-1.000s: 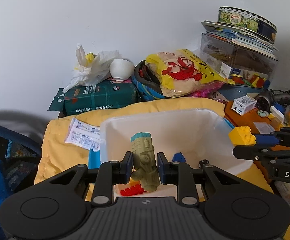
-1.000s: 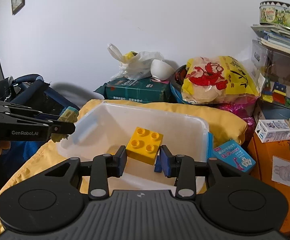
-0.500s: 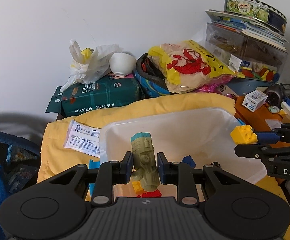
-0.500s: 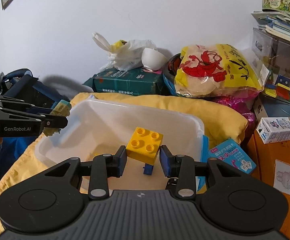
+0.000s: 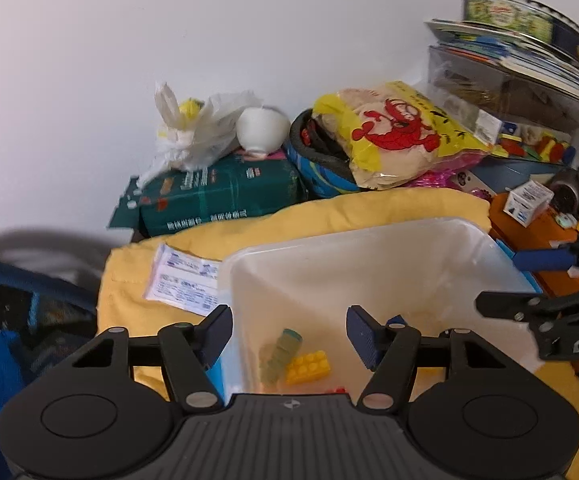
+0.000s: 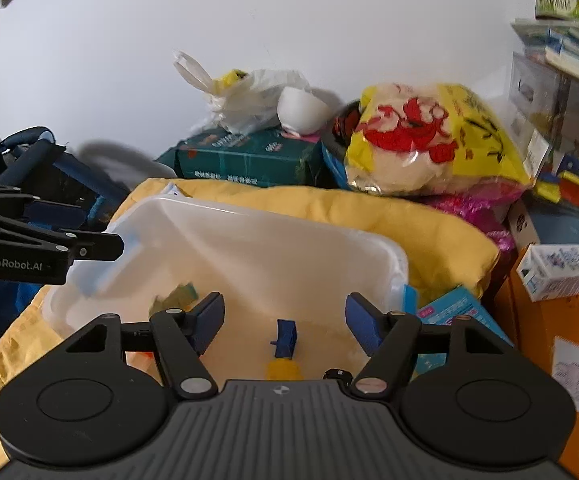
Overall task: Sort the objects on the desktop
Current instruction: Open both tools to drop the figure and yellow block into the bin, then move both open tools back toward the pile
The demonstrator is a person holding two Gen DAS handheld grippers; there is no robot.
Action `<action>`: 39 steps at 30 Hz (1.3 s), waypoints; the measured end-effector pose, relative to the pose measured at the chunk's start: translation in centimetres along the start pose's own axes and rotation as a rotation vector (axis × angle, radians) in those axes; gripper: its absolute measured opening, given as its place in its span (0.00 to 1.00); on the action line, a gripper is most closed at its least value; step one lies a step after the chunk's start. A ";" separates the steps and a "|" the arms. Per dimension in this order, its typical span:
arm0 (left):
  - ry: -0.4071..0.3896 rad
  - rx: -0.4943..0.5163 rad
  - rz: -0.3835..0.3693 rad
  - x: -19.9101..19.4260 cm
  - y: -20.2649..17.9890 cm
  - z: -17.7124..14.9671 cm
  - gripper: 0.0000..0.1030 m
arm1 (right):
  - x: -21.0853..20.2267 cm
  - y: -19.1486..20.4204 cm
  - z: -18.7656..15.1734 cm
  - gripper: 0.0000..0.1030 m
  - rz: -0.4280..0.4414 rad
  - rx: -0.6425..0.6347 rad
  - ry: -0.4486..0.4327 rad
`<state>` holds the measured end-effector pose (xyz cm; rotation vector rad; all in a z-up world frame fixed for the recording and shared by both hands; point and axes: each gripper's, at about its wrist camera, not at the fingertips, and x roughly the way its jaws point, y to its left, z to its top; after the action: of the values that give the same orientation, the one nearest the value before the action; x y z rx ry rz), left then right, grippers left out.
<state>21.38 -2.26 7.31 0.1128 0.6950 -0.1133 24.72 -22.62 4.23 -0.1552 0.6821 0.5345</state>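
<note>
Both my jaws gape empty over the white bin [image 5: 369, 248]; one green figure [image 5: 281, 354] lies inside, teal top pointing away from me, beside one yellow brick [image 5: 308, 367].

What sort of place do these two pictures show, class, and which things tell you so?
Probably a cluttered corner of a family home, perhaps a child's play area. A clear plastic tub holds toy bricks, a snack bag lies by the wall, and a biscuit tin tops stacked books.
</note>
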 end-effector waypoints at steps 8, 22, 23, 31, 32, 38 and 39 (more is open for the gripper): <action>-0.043 -0.003 -0.057 -4.9 -0.8 -7.5 0.65 | -5.7 1.6 -5.8 0.68 0.036 0.016 -0.054; 0.123 -0.018 -0.039 -5.3 -2.2 -20.0 0.63 | -7.7 5.3 -19.9 0.42 -0.017 0.000 0.150; 0.124 -0.011 -0.043 -5.1 -2.5 -20.3 0.63 | -7.6 5.6 -20.0 0.42 -0.013 -0.007 0.153; 0.123 -0.068 -0.008 -2.6 -2.7 -19.1 0.62 | -6.8 6.9 -20.0 0.37 -0.039 -0.030 0.124; 0.122 -0.078 -0.007 -2.2 -2.7 -18.8 0.62 | -6.7 7.1 -20.1 0.35 -0.050 -0.040 0.125; 0.156 -0.031 -0.001 0.2 -3.4 -18.1 0.60 | -6.1 7.5 -20.6 0.30 -0.074 -0.050 0.140; 0.165 -0.026 -0.007 0.5 -3.5 -18.2 0.59 | -6.0 7.4 -20.6 0.30 -0.076 -0.047 0.139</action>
<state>9.79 -3.19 -7.07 0.0950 0.8616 -0.1027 5.44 -25.12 -7.58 -0.2628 0.7967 0.4701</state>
